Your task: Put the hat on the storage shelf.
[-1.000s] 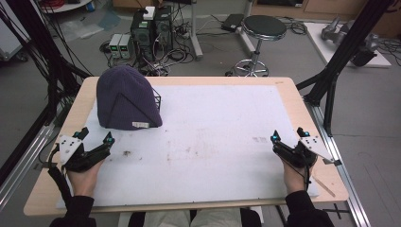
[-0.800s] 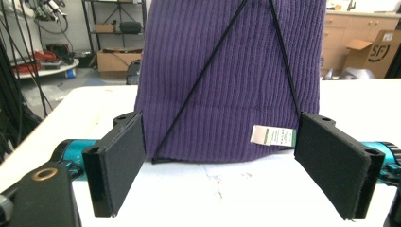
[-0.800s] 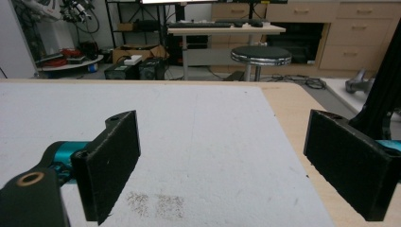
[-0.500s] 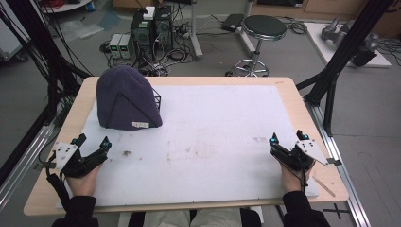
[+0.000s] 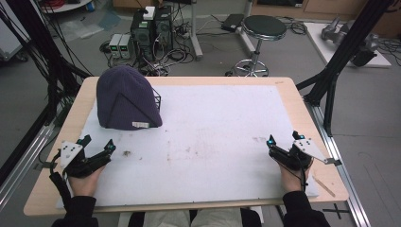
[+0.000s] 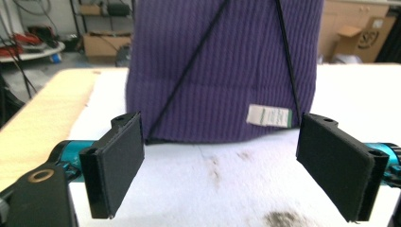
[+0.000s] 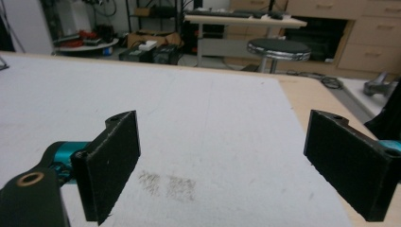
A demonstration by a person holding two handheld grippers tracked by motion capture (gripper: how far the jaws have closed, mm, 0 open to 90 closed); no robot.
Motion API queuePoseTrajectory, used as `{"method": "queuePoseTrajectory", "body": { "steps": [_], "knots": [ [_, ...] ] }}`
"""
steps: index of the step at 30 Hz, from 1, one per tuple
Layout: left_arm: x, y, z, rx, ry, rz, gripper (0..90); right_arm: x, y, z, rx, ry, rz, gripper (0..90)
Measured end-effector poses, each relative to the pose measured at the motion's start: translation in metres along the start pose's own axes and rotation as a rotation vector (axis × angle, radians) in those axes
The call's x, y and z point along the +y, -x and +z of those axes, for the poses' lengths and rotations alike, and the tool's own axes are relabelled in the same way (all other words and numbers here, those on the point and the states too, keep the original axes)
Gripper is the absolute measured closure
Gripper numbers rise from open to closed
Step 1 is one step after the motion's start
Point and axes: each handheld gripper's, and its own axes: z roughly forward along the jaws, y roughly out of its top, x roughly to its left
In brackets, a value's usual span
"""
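resting low at the table [image 5: 198,81] edges, left tool [image 5: 97,145] and right tool [image 5: 284,140] gape wide, empty; purple beanie [image 5: 124,98] over wire stand [image 5: 156,100] sits far-left, ahead of the left tool, probably next.

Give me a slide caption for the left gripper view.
Open left gripper facing a purple knit hat with a white label on a white mat.
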Motion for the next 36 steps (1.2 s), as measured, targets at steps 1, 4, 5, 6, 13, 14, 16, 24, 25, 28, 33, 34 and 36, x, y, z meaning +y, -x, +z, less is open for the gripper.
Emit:
{"method": "queuePoseTrajectory", "body": {
  "steps": [1, 4, 5, 6, 13, 14, 16, 24, 25, 28, 33, 34, 36],
  "knots": [
    [-0.0005, 0.0005, 0.0009, -0.006, -0.006, 0.002, 16.3, -0.0006, -0.0004, 0.0014, 0.010, -0.013, -0.008, 10.8],
    [-0.0008, 0.0020, 0.0018, -0.015, -0.007, 0.007, 16.3, -0.0014, -0.0026, 0.0036, 0.027, -0.032, -0.022, 10.8],
    [-0.0006, 0.0022, 0.0016, -0.016, -0.007, 0.008, 16.3, -0.0011, -0.0031, 0.0036, 0.030, -0.030, -0.025, 10.8],
    [-0.0007, 0.0022, 0.0017, -0.017, -0.006, 0.008, 16.3, -0.0010, -0.0034, 0.0034, 0.030, -0.028, -0.024, 10.8],
    [-0.0009, 0.0002, 0.0008, -0.017, -0.005, -0.002, 16.3, -0.0017, -0.0029, 0.0034, 0.035, -0.043, -0.020, 10.8],
    [-0.0009, 0.0001, 0.0007, -0.016, -0.004, -0.002, 16.3, -0.0017, -0.0030, 0.0036, 0.036, -0.044, -0.019, 10.8],
    [-0.0009, -0.0001, 0.0005, -0.014, -0.004, -0.002, 16.3, -0.0017, -0.0034, 0.0039, 0.040, -0.045, -0.017, 10.7],
    [-0.0014, 0.0003, 0.0012, -0.016, -0.005, 0.000, 16.4, -0.0020, -0.0036, 0.0046, 0.048, -0.045, -0.017, 10.8],
    [-0.0014, 0.0003, 0.0013, -0.016, -0.004, -0.001, 16.3, -0.0021, -0.0036, 0.0045, 0.048, -0.048, -0.018, 10.8],
    [-0.0013, 0.0003, 0.0011, -0.015, -0.001, -0.001, 16.3, -0.0022, -0.0037, 0.0045, 0.049, -0.048, -0.015, 10.8],
    [-0.0013, 0.0001, 0.0007, -0.017, -0.003, -0.001, 16.3, -0.0020, -0.0030, 0.0044, 0.046, -0.042, -0.021, 10.8],
    [-0.0014, 0.0004, 0.0010, -0.017, -0.001, -0.003, 16.3, -0.0020, -0.0031, 0.0044, 0.046, -0.042, -0.020, 10.8],
    [-0.0013, 0.0005, 0.0011, -0.018, -0.002, -0.001, 16.4, -0.0020, -0.0029, 0.0046, 0.047, -0.042, -0.019, 10.7]
  ]
}}
